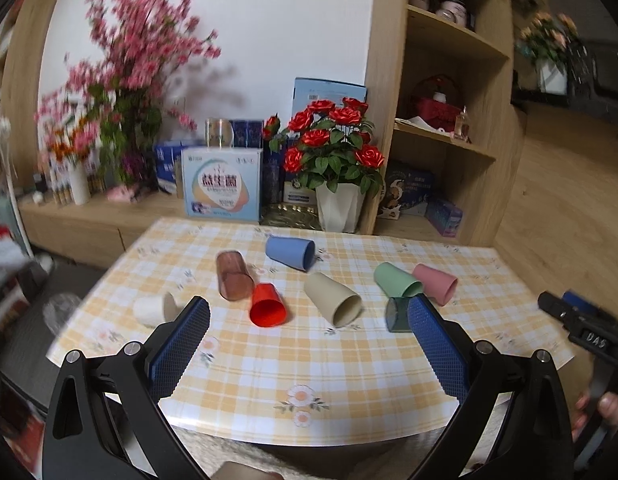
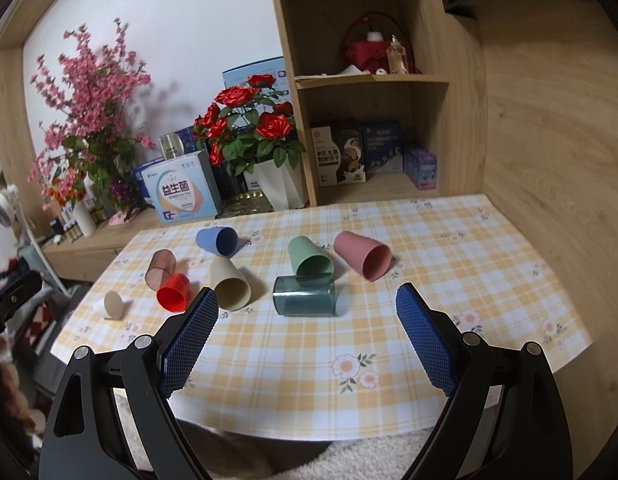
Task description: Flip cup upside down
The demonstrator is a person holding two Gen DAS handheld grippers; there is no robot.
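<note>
In the left wrist view, the left gripper [image 1: 309,320] is hovering over the near edge of the worktop [image 1: 349,368], its fingers [image 1: 181,344] spread wide and gripping nothing. One blue pad is covering part of the dark teal cup [image 1: 396,314], so its shape is hard to read here. The right gripper [image 1: 581,330] is showing only as a dark body at the frame's right edge, so I cannot tell its opening from this side. Eight cups are lying on their sides: white cup [image 1: 151,310], brown cup [image 1: 233,276], red cup [image 1: 267,306], blue cup [image 1: 289,253], beige cup [image 1: 334,299], green cup [image 1: 397,280], pink cup [image 1: 435,283] and the teal one.

In the right wrist view, the right gripper [image 2: 307,308] is holding its fingers [image 2: 425,340] wide apart and empty. The dark teal cup [image 2: 305,295] is lying fully in sight, translucent, just beyond the fingertips and touching the green cup [image 2: 309,258]. The white cup [image 2: 113,305] is turned mostly end-on. The count is again coming to eight, one of each colour
</note>
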